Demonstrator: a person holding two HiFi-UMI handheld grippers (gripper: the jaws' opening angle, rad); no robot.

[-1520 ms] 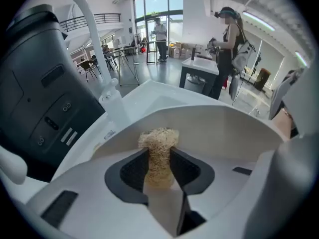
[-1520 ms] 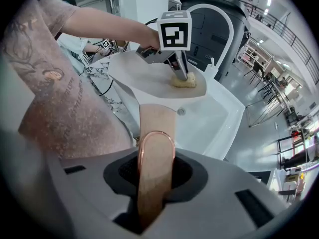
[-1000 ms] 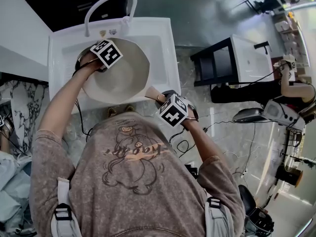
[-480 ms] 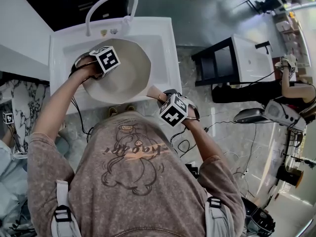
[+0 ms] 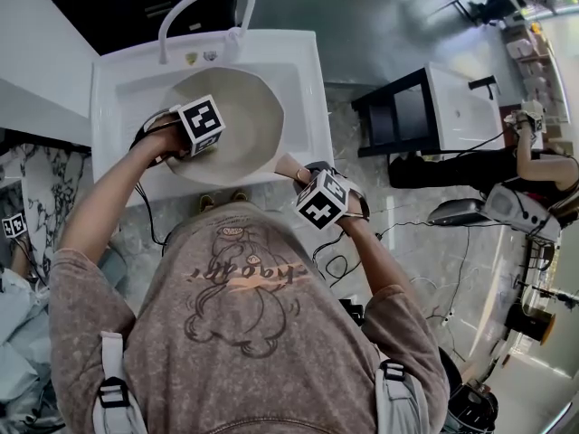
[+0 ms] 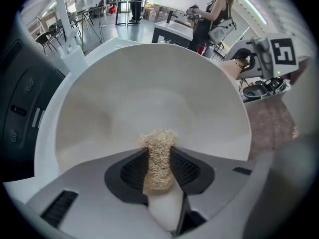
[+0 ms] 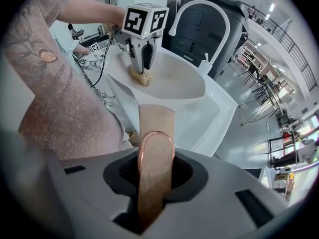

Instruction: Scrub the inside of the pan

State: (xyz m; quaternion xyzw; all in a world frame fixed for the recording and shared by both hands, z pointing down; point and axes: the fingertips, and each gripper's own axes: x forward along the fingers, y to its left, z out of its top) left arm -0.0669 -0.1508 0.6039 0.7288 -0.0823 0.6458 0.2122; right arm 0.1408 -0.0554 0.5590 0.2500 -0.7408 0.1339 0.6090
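We record that the left gripper, jaws pinching the fibre scrubber, has slid lower along the left wall of the pan, which sits in the sink at upper left, the right gripper clamping its handle; scrubbing evidently continues.

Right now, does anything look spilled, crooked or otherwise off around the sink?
Nothing stands out. The pan is in the sink, the right gripper shut on its wooden handle, the left gripper pressing a straw-coloured scrubber against its inside. No spill shows.
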